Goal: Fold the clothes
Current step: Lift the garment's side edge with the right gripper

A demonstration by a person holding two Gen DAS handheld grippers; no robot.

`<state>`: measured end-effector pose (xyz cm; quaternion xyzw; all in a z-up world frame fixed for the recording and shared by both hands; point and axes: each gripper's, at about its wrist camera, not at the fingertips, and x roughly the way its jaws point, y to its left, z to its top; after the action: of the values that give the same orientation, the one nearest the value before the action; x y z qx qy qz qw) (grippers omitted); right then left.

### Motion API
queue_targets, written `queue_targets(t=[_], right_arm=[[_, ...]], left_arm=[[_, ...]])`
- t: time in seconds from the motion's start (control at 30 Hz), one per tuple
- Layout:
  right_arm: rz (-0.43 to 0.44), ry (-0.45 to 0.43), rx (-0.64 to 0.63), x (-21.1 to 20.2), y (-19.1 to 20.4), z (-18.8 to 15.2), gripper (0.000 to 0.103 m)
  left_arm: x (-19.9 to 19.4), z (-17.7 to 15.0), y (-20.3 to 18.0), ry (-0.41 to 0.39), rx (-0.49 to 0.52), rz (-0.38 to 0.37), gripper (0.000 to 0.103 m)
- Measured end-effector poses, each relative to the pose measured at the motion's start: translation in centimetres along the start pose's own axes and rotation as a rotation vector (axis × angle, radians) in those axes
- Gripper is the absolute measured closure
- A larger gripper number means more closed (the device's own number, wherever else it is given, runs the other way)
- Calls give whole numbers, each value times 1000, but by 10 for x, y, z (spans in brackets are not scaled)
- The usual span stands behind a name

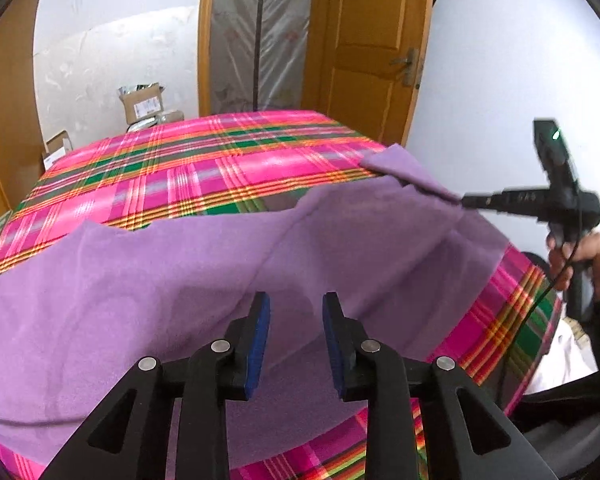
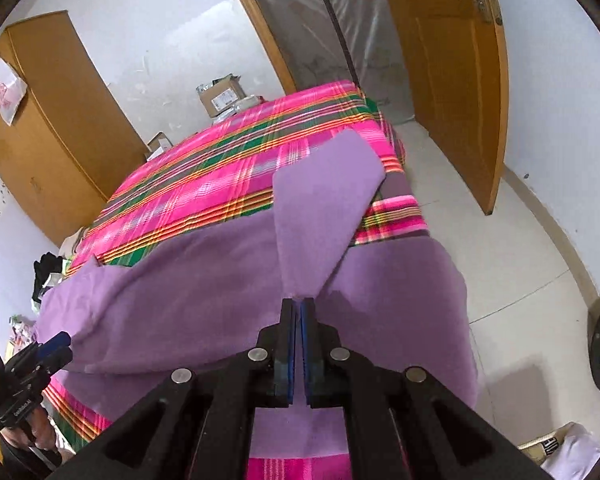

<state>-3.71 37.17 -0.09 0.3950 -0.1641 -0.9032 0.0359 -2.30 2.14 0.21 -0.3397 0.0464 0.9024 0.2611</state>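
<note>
A purple garment (image 1: 180, 272) (image 2: 200, 280) lies spread over the near end of a bed with a pink plaid sheet (image 1: 200, 168) (image 2: 220, 168). My left gripper (image 1: 296, 300) hovers open just above the purple cloth, and its blue pads (image 1: 256, 344) have nothing between them. In the right wrist view it shows at the lower left (image 2: 56, 344). My right gripper (image 2: 299, 300) (image 1: 462, 200) is shut on a purple flap (image 2: 324, 208) (image 1: 400, 164) at the garment's right side. It holds the flap lifted off the sheet. A person's hand (image 1: 580, 256) grips its handle.
Cardboard boxes (image 1: 142, 104) (image 2: 220, 96) stand against the far wall behind the bed. A wooden door (image 1: 372, 48) (image 2: 452, 80) stands open at the back right. A wooden wardrobe (image 2: 60, 120) is at the left. Tiled floor (image 2: 520, 260) runs along the bed's right side.
</note>
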Motion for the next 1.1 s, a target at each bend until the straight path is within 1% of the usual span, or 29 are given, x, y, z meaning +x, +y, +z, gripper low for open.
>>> queue_targets(t=[0.03,0.1,0.13,0.17,0.23,0.33,0.43,0.53,0.6,0.67,0.83,0.9,0.93,0.97,1.03,1.1], right_arm=[[-9,-13,-9,-2,1,1,99],[-22,-30,-37,-5,6,6,90],[-30,-38,-58,-5,9,8,82],[-36,-42,-77,-4,13,10,76],[-39,-34,-112,3,20,13,71],[-50,-8,-159,18,28,18,69],[-110,31,-192,39,29,23,69],[-148,62,-201,52,25,25,69],[-157,59,-203,54,22,26,75],[-163,54,-202,55,19,27,99],[-132,20,-160,47,10,31,100],[-110,5,-141,43,8,33,100],[-98,-3,-130,40,7,34,100],[-84,-12,-117,37,6,35,100],[-55,-37,-88,29,4,36,100],[-25,-62,-58,21,3,38,100]], left_arm=[[0,0,1,-1,-9,-3,73],[3,0,3,6,-24,-3,65],[6,-1,5,16,-33,1,60],[9,-2,7,26,-41,-3,60],[14,-3,9,42,-49,-10,60],[18,-5,5,55,-33,-28,60],[21,-8,-2,67,0,-48,59],[27,-11,-9,90,32,-50,59],[30,-12,-12,101,49,-49,59],[31,-14,-13,107,62,-48,59],[34,-17,-19,112,110,-27,59],[34,-17,-21,113,130,-14,66],[34,-17,-21,111,137,1,76],[34,-17,-20,110,134,0,89],[33,-15,-16,107,122,1,96],[31,-14,-14,100,111,4,98]])
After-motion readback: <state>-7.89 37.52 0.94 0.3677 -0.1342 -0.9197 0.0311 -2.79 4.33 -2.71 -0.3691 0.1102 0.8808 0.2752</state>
